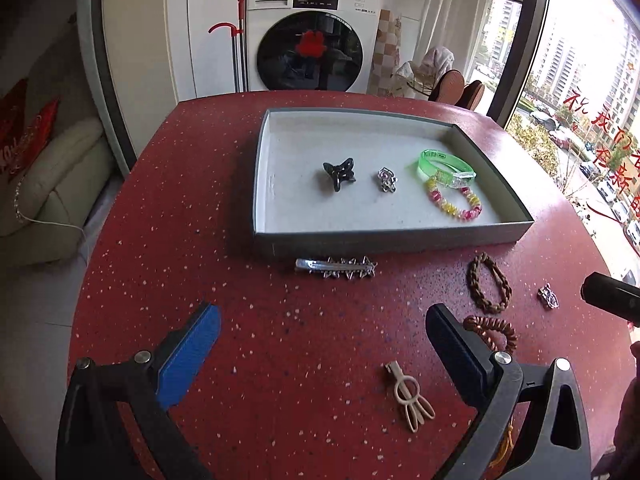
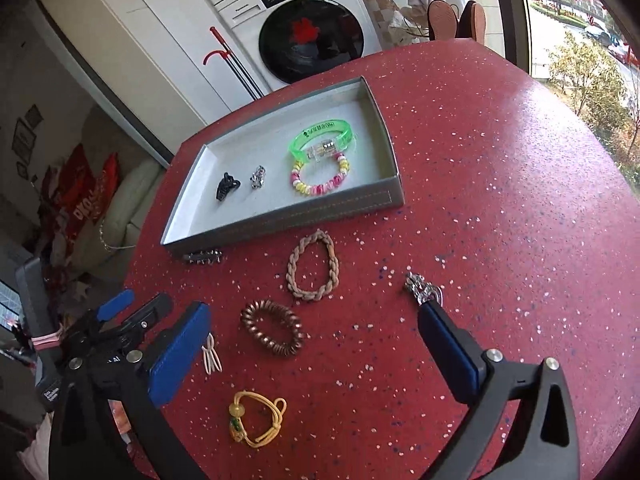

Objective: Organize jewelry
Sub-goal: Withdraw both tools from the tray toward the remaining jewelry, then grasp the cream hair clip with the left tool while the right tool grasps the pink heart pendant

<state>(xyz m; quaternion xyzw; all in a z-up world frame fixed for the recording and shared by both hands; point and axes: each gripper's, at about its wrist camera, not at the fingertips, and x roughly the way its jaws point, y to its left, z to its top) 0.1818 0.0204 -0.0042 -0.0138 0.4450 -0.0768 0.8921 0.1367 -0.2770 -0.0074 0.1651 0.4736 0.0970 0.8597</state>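
Observation:
A grey tray [image 1: 384,236] [image 2: 280,216] holds a black claw clip [image 1: 339,174], a silver clip [image 1: 386,180], a green bangle [image 1: 444,162] and a pink-yellow bead bracelet [image 1: 454,200]. On the red table lie a spiked silver barrette [image 1: 336,268], a braided brown bracelet [image 1: 489,283] [image 2: 313,266], a copper coil hair tie [image 1: 492,330] [image 2: 272,332], a beige clip [image 1: 410,396], a silver charm [image 1: 548,296] [image 2: 424,290] and a yellow cord bracelet [image 2: 256,416]. My left gripper [image 1: 324,320] is open and empty. My right gripper [image 2: 314,320] is open over the coil tie.
A washing machine [image 1: 312,36] and a red-handled mop [image 1: 238,40] stand beyond the table's far edge. A sofa [image 1: 52,184] is at the left and a window [image 1: 580,100] at the right. The table's right half [image 2: 520,184] is bare red surface.

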